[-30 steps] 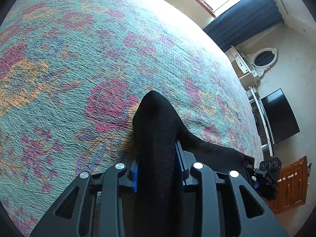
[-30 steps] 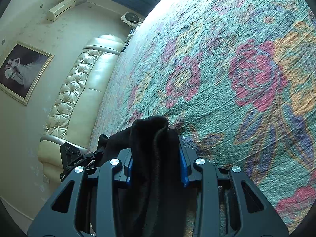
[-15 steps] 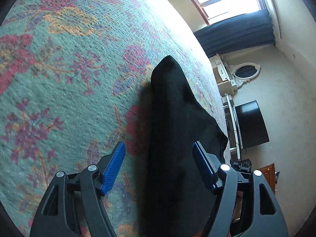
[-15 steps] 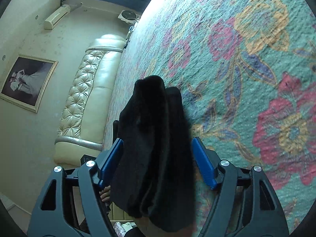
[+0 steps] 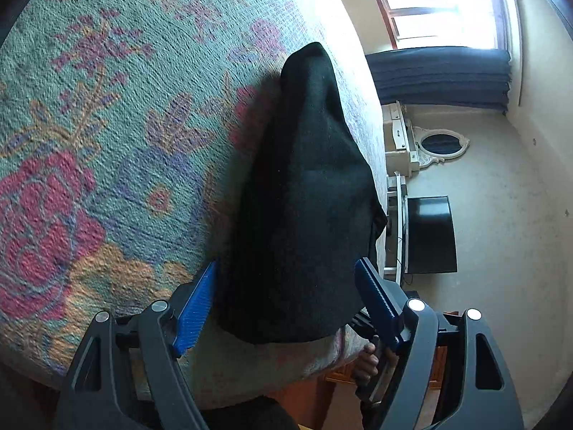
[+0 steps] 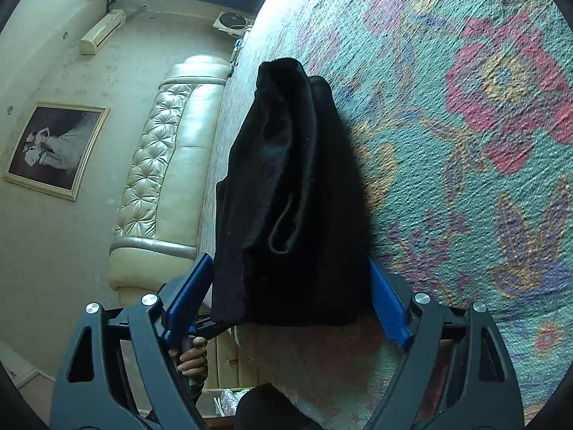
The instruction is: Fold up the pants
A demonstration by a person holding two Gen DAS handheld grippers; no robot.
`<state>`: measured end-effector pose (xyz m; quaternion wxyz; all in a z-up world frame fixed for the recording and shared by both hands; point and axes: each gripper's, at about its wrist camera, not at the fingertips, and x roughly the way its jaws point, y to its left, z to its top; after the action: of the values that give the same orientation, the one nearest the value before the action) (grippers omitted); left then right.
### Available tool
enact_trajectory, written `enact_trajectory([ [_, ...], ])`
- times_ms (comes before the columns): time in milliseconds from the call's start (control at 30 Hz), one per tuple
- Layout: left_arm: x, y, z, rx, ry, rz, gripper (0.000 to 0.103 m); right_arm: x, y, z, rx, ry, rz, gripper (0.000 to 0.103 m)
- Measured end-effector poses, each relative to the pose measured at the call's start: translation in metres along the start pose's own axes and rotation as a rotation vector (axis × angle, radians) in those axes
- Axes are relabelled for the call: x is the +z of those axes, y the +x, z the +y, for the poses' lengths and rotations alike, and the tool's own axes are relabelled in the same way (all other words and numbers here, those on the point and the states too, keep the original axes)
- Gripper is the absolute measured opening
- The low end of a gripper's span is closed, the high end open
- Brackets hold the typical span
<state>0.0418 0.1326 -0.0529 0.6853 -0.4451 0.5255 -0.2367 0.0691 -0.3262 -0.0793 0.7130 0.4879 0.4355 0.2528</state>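
Now folded black pants (image 5: 304, 197) on floral bedspread (image 5: 89, 143), both tools spread.

Left gripper (image 5: 286, 304) spread wide, blue pads (image 5: 195, 313) apart either side of the pants (image 5: 304, 197), gripping nothing. Right gripper (image 6: 286, 301) likewise spread, pads (image 6: 388, 304) flanking the pants' near edge.

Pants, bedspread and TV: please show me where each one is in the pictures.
pants (image 5: 304, 208): left wrist view, middle of the black fabric.
bedspread (image 5: 107, 125): left wrist view, bare floral part left of the pants.
TV (image 5: 431, 234): left wrist view, centre of the dark screen.
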Motion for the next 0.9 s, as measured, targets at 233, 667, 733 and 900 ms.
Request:
enact_trajectory([
  [233, 0.001, 0.007, -0.014, 0.086, 0.063, -0.017, 0.076, 0.001, 0.004, 0.003, 0.006, 0.007, 0.004, 0.084],
  [667, -0.005, 0.023, -0.029, 0.217, 0.226, -0.018, 0.046, -0.009, 0.009, -0.002, -0.076, -0.003, 0.002, 0.042],
  [733, -0.008, 0.023, -0.031, 0.234, 0.238, -0.021, 0.044, -0.011, 0.009, -0.001, -0.078, 0.003, -0.002, 0.038],
  [900, -0.01, 0.023, -0.033, 0.244, 0.248, -0.025, 0.041, -0.015, 0.008, 0.007, -0.096, -0.015, -0.012, 0.035],
])
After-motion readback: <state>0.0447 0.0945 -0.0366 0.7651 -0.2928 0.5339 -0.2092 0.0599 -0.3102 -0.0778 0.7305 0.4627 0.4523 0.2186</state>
